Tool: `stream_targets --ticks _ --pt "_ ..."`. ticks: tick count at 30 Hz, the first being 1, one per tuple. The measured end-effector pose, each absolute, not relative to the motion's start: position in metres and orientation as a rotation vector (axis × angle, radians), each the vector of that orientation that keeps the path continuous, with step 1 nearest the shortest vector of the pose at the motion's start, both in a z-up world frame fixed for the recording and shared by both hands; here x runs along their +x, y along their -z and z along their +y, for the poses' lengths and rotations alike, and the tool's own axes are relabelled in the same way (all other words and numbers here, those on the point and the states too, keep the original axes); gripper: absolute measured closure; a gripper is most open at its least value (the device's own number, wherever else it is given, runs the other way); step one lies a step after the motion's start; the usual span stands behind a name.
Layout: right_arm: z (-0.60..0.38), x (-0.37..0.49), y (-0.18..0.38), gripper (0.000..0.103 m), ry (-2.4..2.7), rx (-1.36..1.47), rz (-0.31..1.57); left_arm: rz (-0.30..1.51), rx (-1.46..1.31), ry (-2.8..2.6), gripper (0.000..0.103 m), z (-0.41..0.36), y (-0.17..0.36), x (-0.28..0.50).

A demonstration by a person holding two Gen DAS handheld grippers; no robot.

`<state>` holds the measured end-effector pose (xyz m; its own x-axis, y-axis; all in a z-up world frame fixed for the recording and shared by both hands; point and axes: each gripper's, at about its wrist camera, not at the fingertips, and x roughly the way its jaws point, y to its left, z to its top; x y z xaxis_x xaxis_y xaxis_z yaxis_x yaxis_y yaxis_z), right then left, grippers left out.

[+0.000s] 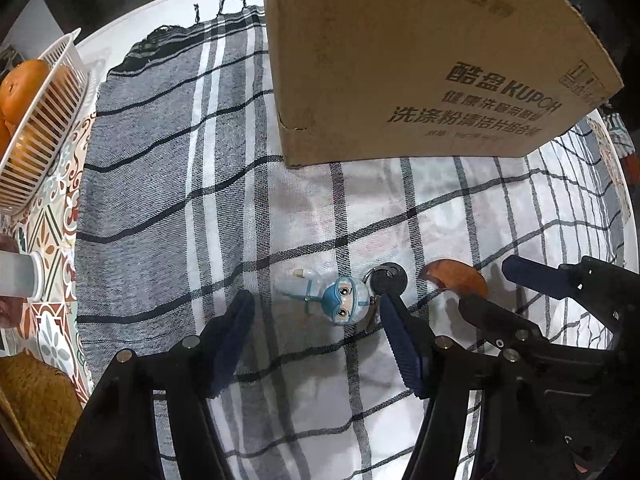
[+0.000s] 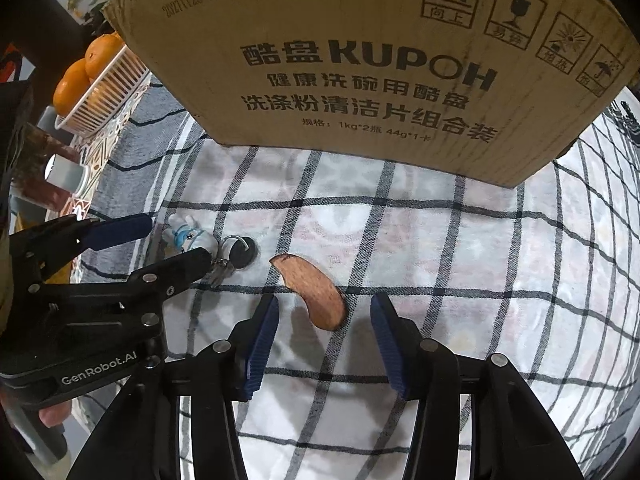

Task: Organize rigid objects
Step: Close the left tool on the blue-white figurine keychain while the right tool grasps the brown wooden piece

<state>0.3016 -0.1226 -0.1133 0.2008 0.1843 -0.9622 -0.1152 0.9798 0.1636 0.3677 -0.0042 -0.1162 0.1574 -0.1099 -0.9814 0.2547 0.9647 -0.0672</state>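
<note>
- Left tool (image 1: 316, 320): fully spread and holding nothing, its blue pads low over the checked cloth (image 1: 160, 200). The jaws straddle the figurine keychain (image 1: 334, 294), one pad on each side and neither touching, which reads as a pre-grasp alignment.
- Right tool (image 2: 322, 320): likewise wide open and empty. The near end of the wooden piece (image 2: 310, 292) lies between the pads without contact; a closing stroke from here would catch it across its narrow width.
- Figurine keychain: lies flat on the cloth, head toward the left tool, with a split ring, a black round fob (image 1: 387, 278) and a key attached at the head. The loose attachments are likely to trail when it is lifted.
- Wooden piece: a curved brown sliver lying flat just beside the fob, apart from it.
- Cardboard box (image 2: 360, 60): stands on the cloth beyond both items, printed side facing the tools. It is the probable destination, hence the items sit near its base. Its opening is not visible.
- Counter, left edge: a white basket (image 1: 44, 128) of oranges (image 1: 22, 84) and a white cylinder (image 1: 18, 274), well apart from the work area.
</note>
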Motion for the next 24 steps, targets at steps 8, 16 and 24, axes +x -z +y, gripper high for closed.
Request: stream_targets --ticks 8,16,24 --pt "-0.116 0.307 0.122 0.062 -0.221 0.057 1.368 1.419 0.108 0.26 0.045 -0.005 0.127 0.376" --pt "-0.11 0.31 0.133 0.067 -0.221 0.06 1.379 1.424 0.094 0.245 0.048 -0.007 0.139 0.386" --pt "-0.104 0.312 0.135 0.078 -0.211 0.041 1.357 1.41 0.102 0.232 0.049 -0.015 0.142 0.388"
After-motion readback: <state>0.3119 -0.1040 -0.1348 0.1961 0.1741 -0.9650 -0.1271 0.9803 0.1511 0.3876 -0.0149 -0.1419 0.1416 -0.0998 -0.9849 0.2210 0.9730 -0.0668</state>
